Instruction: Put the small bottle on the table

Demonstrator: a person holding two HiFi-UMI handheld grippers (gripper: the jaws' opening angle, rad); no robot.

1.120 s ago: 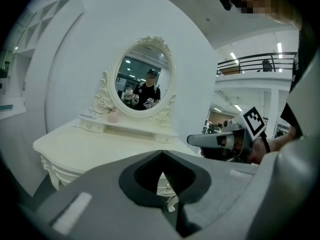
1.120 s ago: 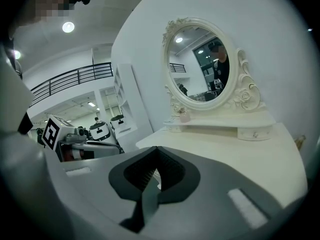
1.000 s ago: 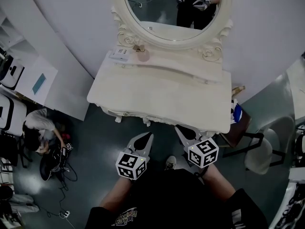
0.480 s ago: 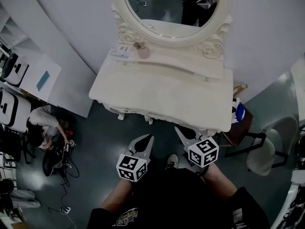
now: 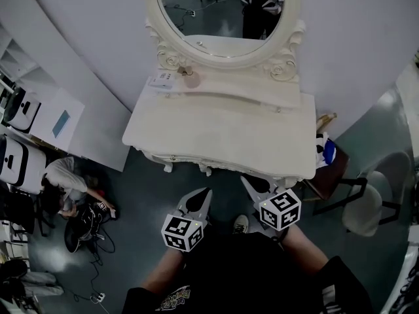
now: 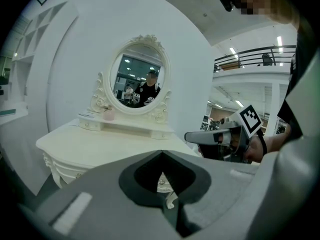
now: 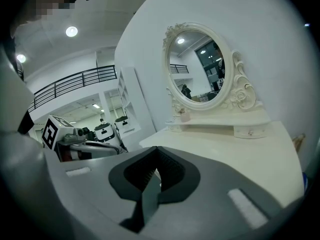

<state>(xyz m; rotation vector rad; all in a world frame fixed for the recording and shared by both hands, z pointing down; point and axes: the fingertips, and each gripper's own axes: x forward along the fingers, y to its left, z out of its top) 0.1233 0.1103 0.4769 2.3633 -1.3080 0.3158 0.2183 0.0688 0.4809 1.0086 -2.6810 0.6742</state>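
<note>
So the small bottle (image 5: 191,78) is up on the raised shelf (image 5: 262,95) at the back of the white dressing table (image 5: 216,136), over at the shelf's left end, right under the lower-left edge of the oval mirror (image 5: 222,8). It's pinkish and stands upright, long axis straight up and down, top end pointing at the ceiling, with a small white box (image 5: 162,80) just beside it on its left. Neither gripper is anywhere near it. The left gripper (image 5: 204,192) and the right gripper (image 5: 246,180) are both held low in front of the table's front edge, side by side, tips aimed toward the table. Each one's own view shows its 2 jaws pressed together at the tips with nothing between them, just table showing through the gap behind. As for containers, the shelf has a little drawer (image 7: 250,131) at its right end with a knob, and it's shut, so no telling what's in it. The main tabletop below the shelf is bare. Off to the table's right there's a brown chair (image 5: 330,175) with something blue on it.
</note>
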